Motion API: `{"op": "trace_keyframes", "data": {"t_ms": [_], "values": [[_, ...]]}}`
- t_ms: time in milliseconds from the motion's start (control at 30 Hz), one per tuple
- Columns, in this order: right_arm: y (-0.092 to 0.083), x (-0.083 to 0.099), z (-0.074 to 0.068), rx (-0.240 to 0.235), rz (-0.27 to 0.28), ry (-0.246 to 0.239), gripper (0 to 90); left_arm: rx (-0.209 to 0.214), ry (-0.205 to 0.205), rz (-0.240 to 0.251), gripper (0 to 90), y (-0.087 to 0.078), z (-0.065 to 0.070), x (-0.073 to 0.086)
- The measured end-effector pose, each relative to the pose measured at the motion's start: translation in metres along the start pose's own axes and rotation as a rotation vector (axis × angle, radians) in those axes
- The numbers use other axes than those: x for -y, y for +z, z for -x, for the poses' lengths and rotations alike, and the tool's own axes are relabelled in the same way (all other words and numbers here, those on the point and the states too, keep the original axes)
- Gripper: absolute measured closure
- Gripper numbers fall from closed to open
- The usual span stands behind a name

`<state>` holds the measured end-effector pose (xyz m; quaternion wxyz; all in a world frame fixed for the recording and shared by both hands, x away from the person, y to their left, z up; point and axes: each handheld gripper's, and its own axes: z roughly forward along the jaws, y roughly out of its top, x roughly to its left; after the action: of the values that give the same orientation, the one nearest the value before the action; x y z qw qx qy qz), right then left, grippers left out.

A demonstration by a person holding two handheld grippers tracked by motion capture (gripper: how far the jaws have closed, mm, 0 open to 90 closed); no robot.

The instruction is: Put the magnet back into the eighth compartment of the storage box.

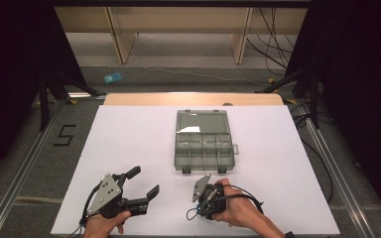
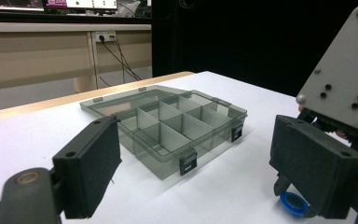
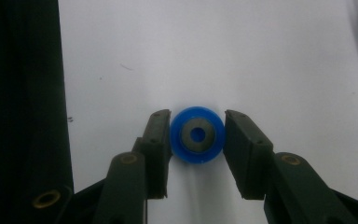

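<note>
Small blue ring (image 3: 197, 135) with a dark grey core and blue centre hole, flat on the white surface (image 1: 129, 144), near edge, just short of the open grey compartment box (image 1: 202, 141). Right claw (image 3: 197, 135) pointing down, pads against the rim on both sides, grasping or nearly so. Left claw (image 1: 141, 182) spread wide, released, holding nothing. Likely light, rigid, smooth plastic, probably slippery; best pinched squarely across the outer rim, firm but gentle

A lab recording setup: a white-covered surface (image 1: 129, 148) fenced by black curtains (image 1: 15, 59) and tripod legs (image 1: 43, 101), loose cables (image 1: 273, 47) on the floor, a taped "5" (image 1: 64, 135)
</note>
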<state>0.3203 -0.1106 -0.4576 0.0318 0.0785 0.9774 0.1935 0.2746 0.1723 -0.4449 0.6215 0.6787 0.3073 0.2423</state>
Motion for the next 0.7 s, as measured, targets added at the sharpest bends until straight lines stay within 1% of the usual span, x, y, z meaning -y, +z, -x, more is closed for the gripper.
{"op": "trace_keyframes", "data": {"t_ms": [100,233,367,433,467,533,567,600,633,700], "values": [[-0.006,0.000,0.002,0.018,0.016,0.015,62.7,0.000,0.001,0.001,15.8,0.000,0.000,0.000],[-0.010,0.003,0.006,0.033,0.028,0.021,62.7,0.000,0.005,0.001,15.8,0.000,0.000,0.000],[-0.014,0.004,0.009,0.035,0.040,0.029,62.7,0.000,0.002,0.002,15.8,0.000,0.000,0.000],[-0.016,0.005,0.010,0.041,0.048,0.033,62.7,0.000,0.001,0.002,15.8,0.000,0.000,0.000],[-0.019,0.006,0.012,0.051,0.063,0.035,62.7,0.000,0.002,0.002,15.8,0.000,0.000,0.000],[-0.020,0.006,0.013,0.049,0.065,0.033,62.7,0.001,0.010,0.002,15.8,0.000,-0.001,-0.001],[-0.023,0.007,0.015,0.048,0.067,0.035,62.7,0.001,0.011,0.003,15.8,0.000,-0.001,-0.001],[-0.025,0.008,0.016,0.053,0.068,0.038,62.7,0.001,0.012,0.003,15.8,0.000,-0.001,-0.001],[-0.025,0.008,0.016,0.070,0.082,0.042,62.7,0.000,0.010,0.003,15.8,0.000,-0.001,-0.001],[-0.027,0.009,0.017,0.079,0.086,0.045,62.7,0.001,0.009,0.004,15.8,0.000,-0.001,-0.001]]}}
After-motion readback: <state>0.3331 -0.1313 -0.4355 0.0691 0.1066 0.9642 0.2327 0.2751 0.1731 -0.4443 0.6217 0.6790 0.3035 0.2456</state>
